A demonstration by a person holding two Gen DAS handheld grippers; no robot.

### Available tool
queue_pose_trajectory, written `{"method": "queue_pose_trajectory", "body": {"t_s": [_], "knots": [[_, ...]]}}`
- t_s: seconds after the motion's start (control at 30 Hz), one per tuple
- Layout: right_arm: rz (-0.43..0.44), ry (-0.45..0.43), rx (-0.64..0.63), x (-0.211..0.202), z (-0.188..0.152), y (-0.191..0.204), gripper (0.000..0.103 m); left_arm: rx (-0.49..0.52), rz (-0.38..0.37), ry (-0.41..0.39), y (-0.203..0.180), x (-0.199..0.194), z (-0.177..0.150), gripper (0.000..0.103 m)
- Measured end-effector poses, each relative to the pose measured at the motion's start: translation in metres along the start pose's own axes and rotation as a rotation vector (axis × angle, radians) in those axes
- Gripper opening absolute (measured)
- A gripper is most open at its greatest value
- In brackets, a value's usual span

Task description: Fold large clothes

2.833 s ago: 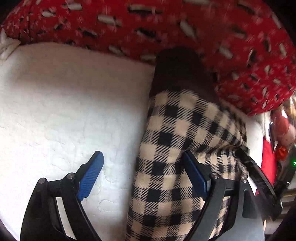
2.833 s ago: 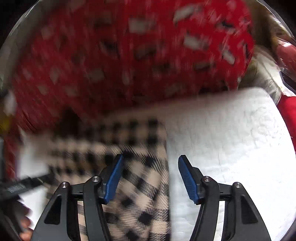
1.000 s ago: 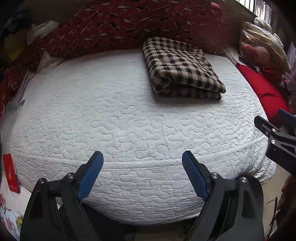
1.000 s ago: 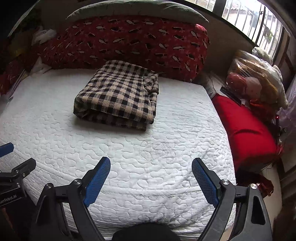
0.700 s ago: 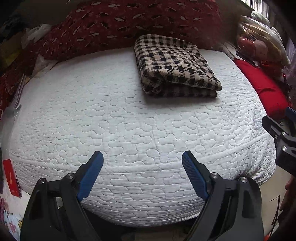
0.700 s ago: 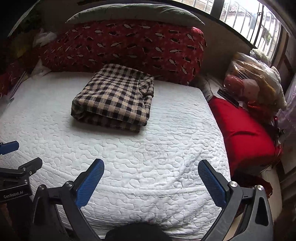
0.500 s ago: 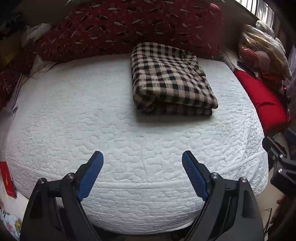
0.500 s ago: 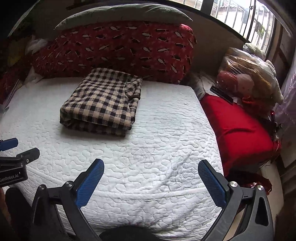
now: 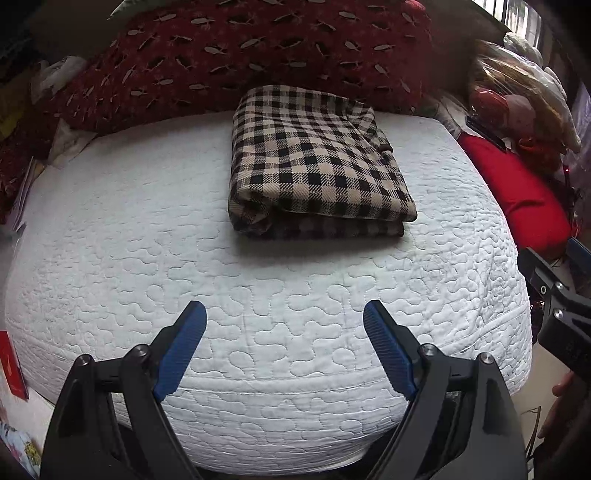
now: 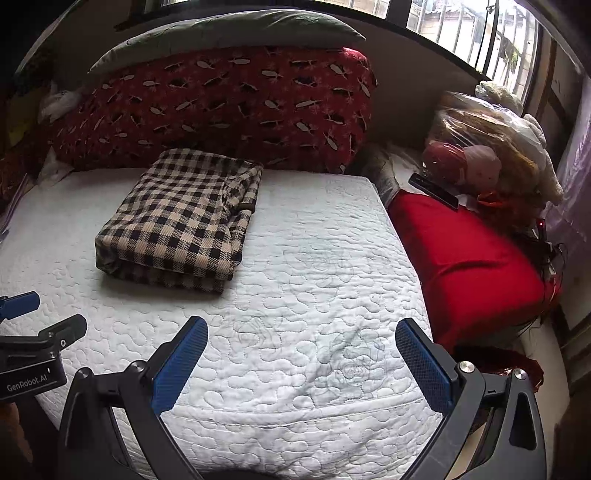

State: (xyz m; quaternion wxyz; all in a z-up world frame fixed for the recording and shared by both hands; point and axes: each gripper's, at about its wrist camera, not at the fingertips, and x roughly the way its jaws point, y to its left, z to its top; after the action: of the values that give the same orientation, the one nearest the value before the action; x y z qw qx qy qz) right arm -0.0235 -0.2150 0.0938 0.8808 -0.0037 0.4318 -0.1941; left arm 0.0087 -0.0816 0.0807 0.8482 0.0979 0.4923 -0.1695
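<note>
A black-and-beige checked garment (image 9: 314,162) lies folded in a thick rectangle on the white quilted mattress (image 9: 147,229), near its far edge; it also shows in the right wrist view (image 10: 184,218). My left gripper (image 9: 284,321) is open and empty above the mattress's near edge, well short of the garment. My right gripper (image 10: 301,338) is open wide and empty, over the near right part of the mattress (image 10: 332,295). The right gripper's body shows at the right edge of the left wrist view (image 9: 557,295).
A big red patterned cushion (image 10: 221,107) stands behind the garment against the wall. A red pillow (image 10: 461,254) and plastic bags of stuff (image 10: 487,147) lie to the right of the mattress. Clutter lines the left side (image 9: 22,155). A barred window (image 10: 461,26) is above.
Both grippers let go of the folded garment and pulled back to the mattress's near edge. In the last half second the views shifted only slightly; the garment stays put.
</note>
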Motion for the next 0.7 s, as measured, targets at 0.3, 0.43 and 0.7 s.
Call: {"method": "queue_pose_trajectory", "body": {"t_s": [0.3, 0.43, 0.7], "knots": [[0.007, -0.034, -0.014, 0.0001, 0.0052, 0.0045, 0.102, -0.006, 0.026, -0.008, 0.0014, 0.0021, 0.0030, 0.088], [0.010, -0.040, -0.012, 0.0001, 0.0067, 0.0046, 0.102, -0.015, 0.031, -0.013, 0.0040, 0.0014, 0.0034, 0.088], [0.046, -0.072, -0.005, -0.0064, 0.0070, 0.0071, 0.102, -0.027, 0.045, -0.025, 0.0066, -0.0020, 0.0012, 0.088]]}}
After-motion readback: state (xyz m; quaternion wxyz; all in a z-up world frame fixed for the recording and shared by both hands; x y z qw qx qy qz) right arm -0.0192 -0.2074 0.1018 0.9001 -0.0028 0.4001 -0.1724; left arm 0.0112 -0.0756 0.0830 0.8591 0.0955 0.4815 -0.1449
